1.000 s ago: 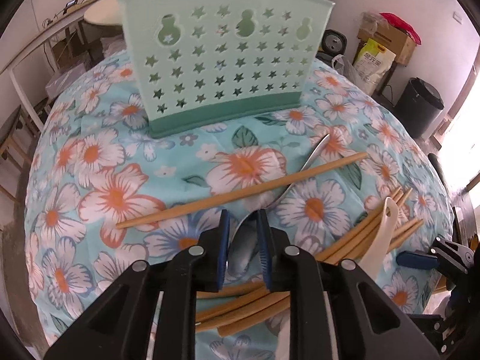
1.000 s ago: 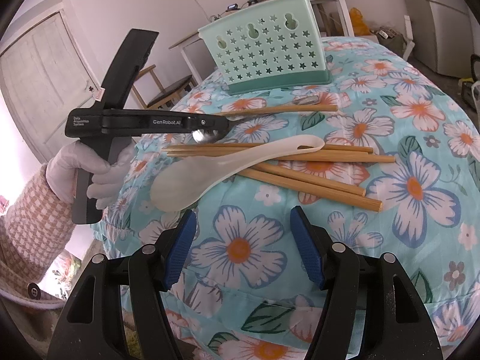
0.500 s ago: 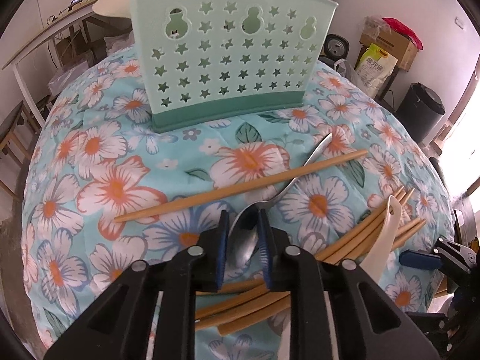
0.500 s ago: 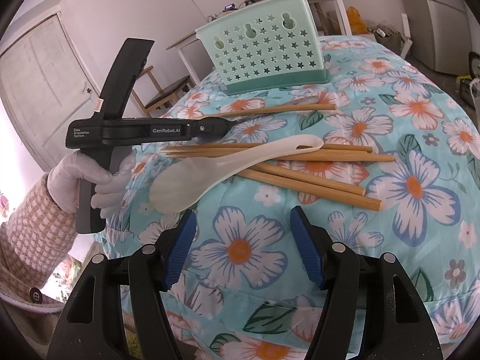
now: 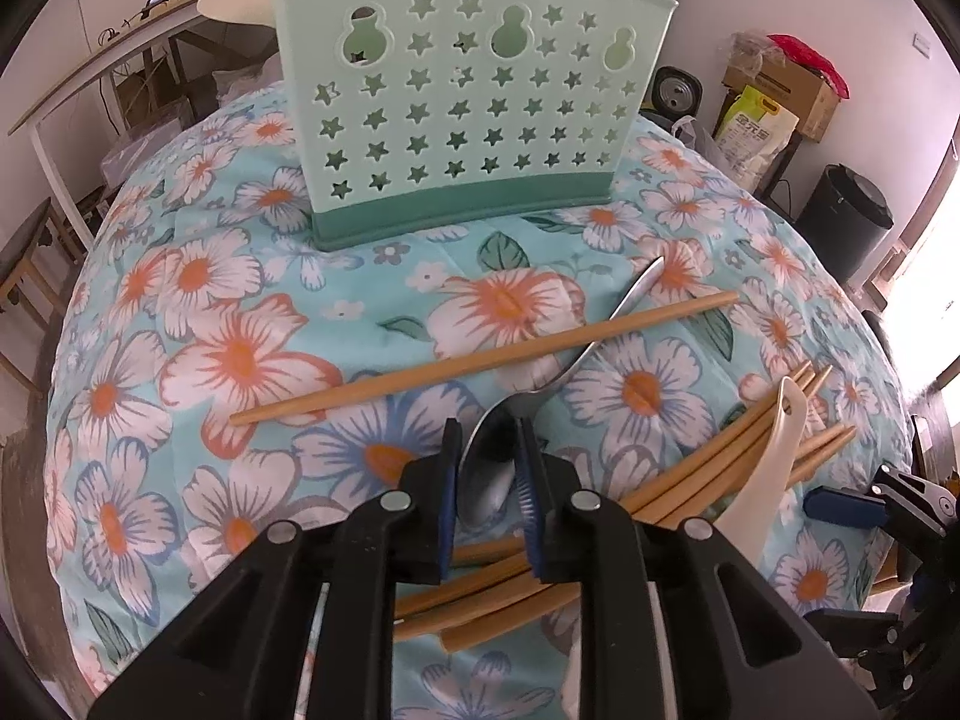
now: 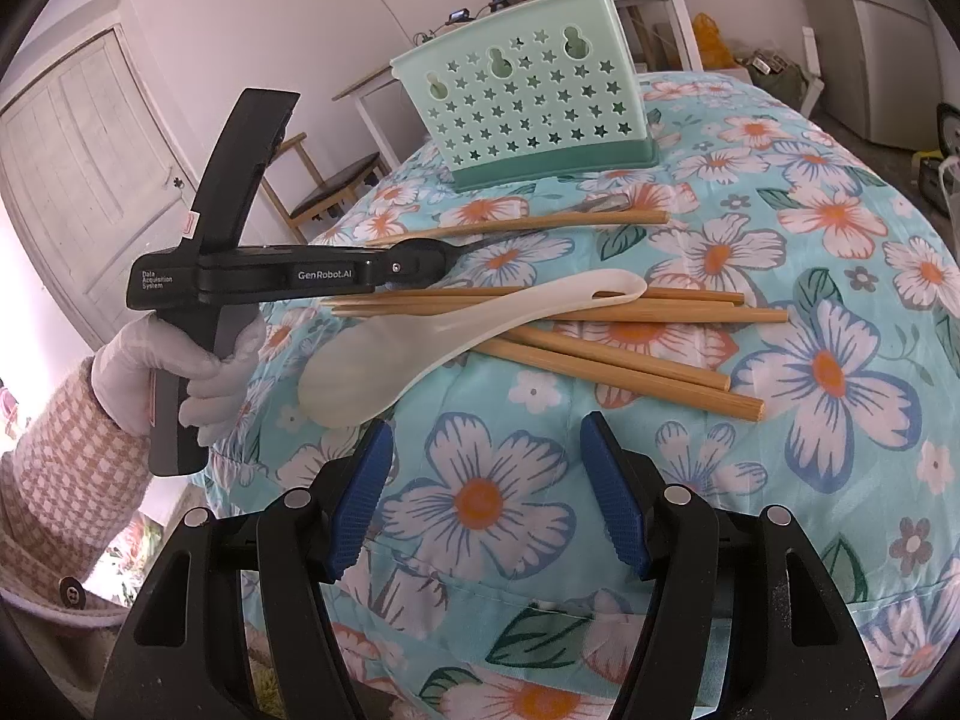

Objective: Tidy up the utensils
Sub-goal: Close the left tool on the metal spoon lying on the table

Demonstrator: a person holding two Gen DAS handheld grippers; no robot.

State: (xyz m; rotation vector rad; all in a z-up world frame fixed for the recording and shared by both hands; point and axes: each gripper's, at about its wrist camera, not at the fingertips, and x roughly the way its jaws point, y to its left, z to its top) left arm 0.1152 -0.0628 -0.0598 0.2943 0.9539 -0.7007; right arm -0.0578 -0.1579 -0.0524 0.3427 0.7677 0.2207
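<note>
My left gripper (image 5: 487,468) is shut on the bowl of a metal spoon (image 5: 576,354), whose handle runs up and right under a single wooden chopstick (image 5: 480,363). In the right wrist view the left gripper (image 6: 420,258) is a little above the cloth. A mint green utensil holder (image 5: 462,114) with star holes stands upright at the far side; it also shows in the right wrist view (image 6: 534,108). A white plastic spoon (image 6: 456,339) lies on several chopsticks (image 6: 660,324). My right gripper (image 6: 486,480) is open and empty, near the table's front edge.
The table is covered with a blue floral cloth (image 5: 240,360). A chair (image 6: 336,186) and a white door (image 6: 78,150) are to the left. A black bin (image 5: 846,222) and boxes (image 5: 780,102) stand on the floor at the right.
My left gripper has lifted slightly and moved toward the holder with the spoon bowl in it. The right gripper has stayed put.
</note>
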